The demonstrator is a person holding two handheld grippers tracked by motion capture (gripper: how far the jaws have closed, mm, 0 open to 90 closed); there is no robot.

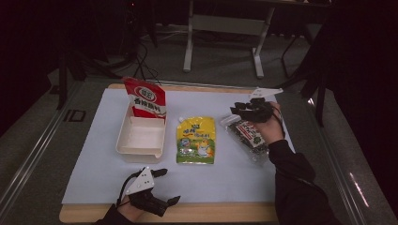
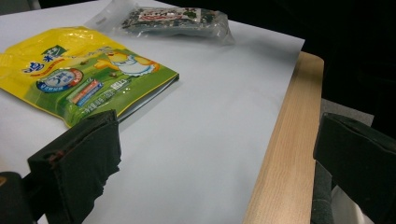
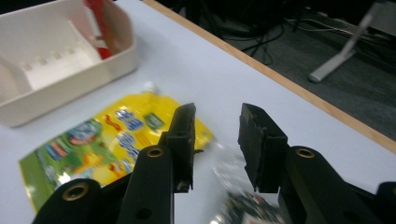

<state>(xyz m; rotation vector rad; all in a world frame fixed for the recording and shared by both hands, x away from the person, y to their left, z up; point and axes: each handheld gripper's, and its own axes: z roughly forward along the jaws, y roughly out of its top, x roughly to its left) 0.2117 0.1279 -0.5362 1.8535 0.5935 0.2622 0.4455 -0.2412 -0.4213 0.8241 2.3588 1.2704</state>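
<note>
The right hand-held gripper [image 1: 239, 108], jaws parted and empty, hovers over the clear seaweed packet [image 1: 247, 136] right of centre, likely to grasp it for the white bin [image 1: 141, 138]. The left hand-held gripper [image 1: 170, 186] waits wide open at the tabletop's [image 1: 211, 213] lower edge.

We count 3 snack packets on the table: 1 red-and-white packet [image 1: 145, 99] standing upright in the tray, 1 yellow spouted pouch [image 1: 195, 139] lying flat, and 1 clear packet with dark contents [image 1: 246, 135] lying flat. We count 1 cream tray [image 1: 141, 140], and it holds 1 of the 3 packets. We count 1 white sheet [image 1: 225, 173] covering 1 wooden table [image 1: 211, 213]. We count 2 handheld grippers, 1 left gripper [image 1: 170, 186] and 1 right gripper [image 1: 237, 108], each with 2 black jaws.
</note>
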